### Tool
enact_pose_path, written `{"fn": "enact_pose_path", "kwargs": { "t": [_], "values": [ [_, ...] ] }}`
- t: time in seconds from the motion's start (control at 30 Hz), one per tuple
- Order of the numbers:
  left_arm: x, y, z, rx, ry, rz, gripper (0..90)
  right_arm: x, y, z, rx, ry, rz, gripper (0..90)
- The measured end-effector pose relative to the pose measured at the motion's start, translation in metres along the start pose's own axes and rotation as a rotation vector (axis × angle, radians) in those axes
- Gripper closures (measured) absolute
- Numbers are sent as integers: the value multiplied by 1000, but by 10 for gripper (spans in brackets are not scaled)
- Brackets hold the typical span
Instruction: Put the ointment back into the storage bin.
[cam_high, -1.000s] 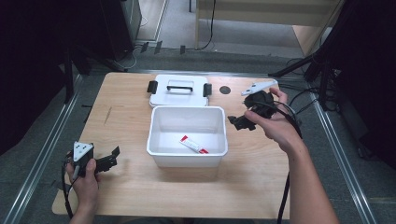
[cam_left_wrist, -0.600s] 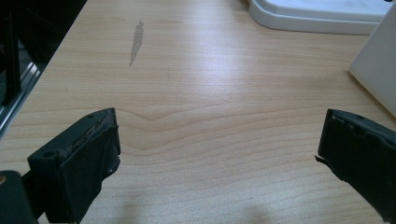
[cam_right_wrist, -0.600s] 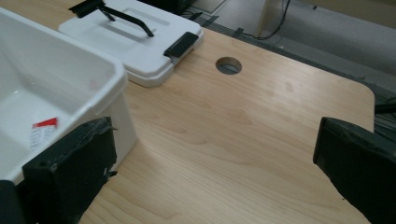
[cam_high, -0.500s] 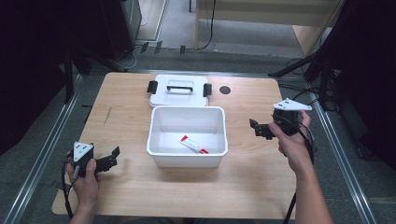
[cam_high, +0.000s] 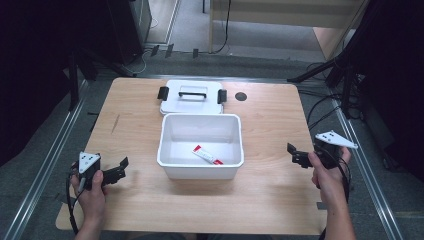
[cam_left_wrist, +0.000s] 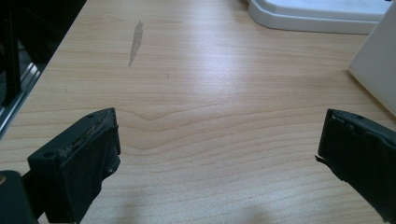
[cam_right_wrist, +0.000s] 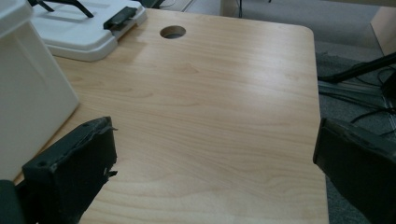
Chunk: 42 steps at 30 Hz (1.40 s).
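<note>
My left gripper (cam_high: 121, 167) and right gripper (cam_high: 294, 154) both gape empty over the pale wooden table (cam_high: 135, 125), flanking the white rectangular plastic tub (cam_high: 200, 170) holding a red-and-white tube (cam_high: 208, 155).

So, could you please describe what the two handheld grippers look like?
Both are black. The left gripper and right gripper each carry a grey three-cornered plate on top, with dark dots on the left one, and trail a black cable. The tongs are blocky, with worn pads.

A wooden table (cam_high: 150, 115) has a round hole (cam_high: 241, 96) at about one o'clock and a grey scuff (cam_left_wrist: 136, 41) at ten o'clock. Grey floor (cam_high: 190, 20) with cables (cam_high: 325, 107) surrounds it. A black stand (cam_high: 345, 65) rises at two o'clock.
</note>
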<state>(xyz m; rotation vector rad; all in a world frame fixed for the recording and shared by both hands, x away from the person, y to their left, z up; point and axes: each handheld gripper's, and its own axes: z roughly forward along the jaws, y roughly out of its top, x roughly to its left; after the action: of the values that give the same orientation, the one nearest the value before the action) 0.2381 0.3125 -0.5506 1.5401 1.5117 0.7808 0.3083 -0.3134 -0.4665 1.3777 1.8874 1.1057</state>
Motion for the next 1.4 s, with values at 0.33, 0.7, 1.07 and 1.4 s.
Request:
{"fn": "enact_pose_path", "kwargs": {
  "t": [0.33, 0.7, 1.07, 1.4],
  "values": [
    [-1, 0, 0, 1, 2, 5, 0, -14, -41, -13, 7, -42, 51, 0],
    [-1, 0, 0, 4, 4, 9, 0, -18, -76, -25, 4, -56, 82, 0],
    [-1, 0, 0, 8, 6, 9, 0, -26, -104, -39, -10, -71, 124, 0],
    [-1, 0, 1, 9, 18, -2, 0, -29, -118, -48, -45, -73, 157, 0]
  ]
}}
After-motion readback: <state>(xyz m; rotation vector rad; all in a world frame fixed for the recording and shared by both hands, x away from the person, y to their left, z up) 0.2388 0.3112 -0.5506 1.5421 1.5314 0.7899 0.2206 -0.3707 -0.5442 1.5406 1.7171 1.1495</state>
